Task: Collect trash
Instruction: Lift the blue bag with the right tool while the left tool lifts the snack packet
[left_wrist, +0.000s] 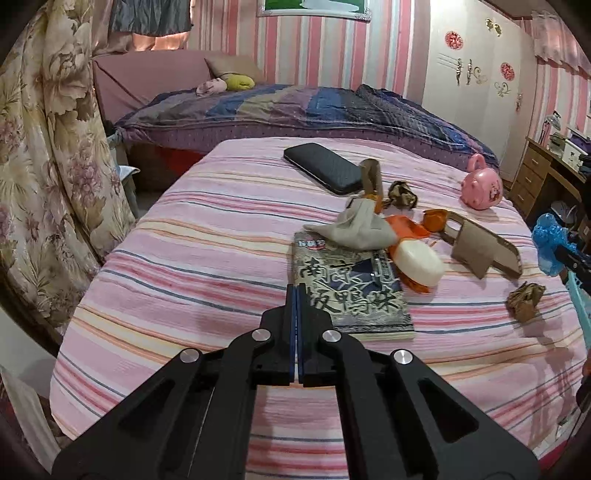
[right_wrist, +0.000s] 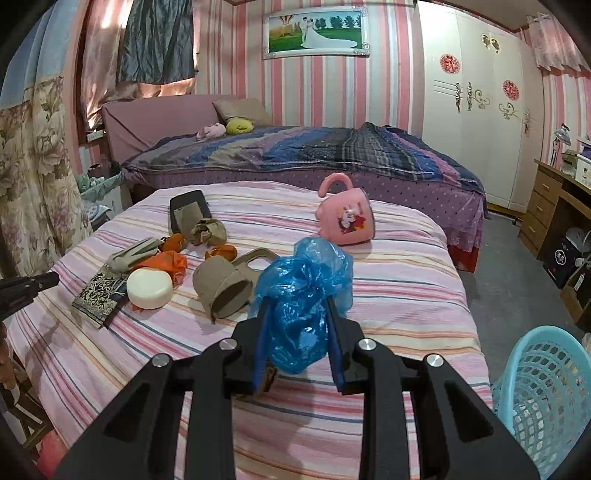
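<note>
Your right gripper (right_wrist: 300, 334) has its jaws clamped on the crumpled blue plastic bag (right_wrist: 304, 295), held above the striped bed (right_wrist: 406, 295), with the light blue basket (right_wrist: 546, 387) low to its right. Your left gripper (left_wrist: 297, 291) hovers over the bed with jaws pressed together and empty, just beside the printed packet (left_wrist: 351, 291).

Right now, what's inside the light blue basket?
Only part of the light blue basket shows, at the right wrist view's edge. Through its holes nothing is clearly visible; its bottom is out of frame. The right gripper holds the blue plastic bag, not yet inside.
</note>
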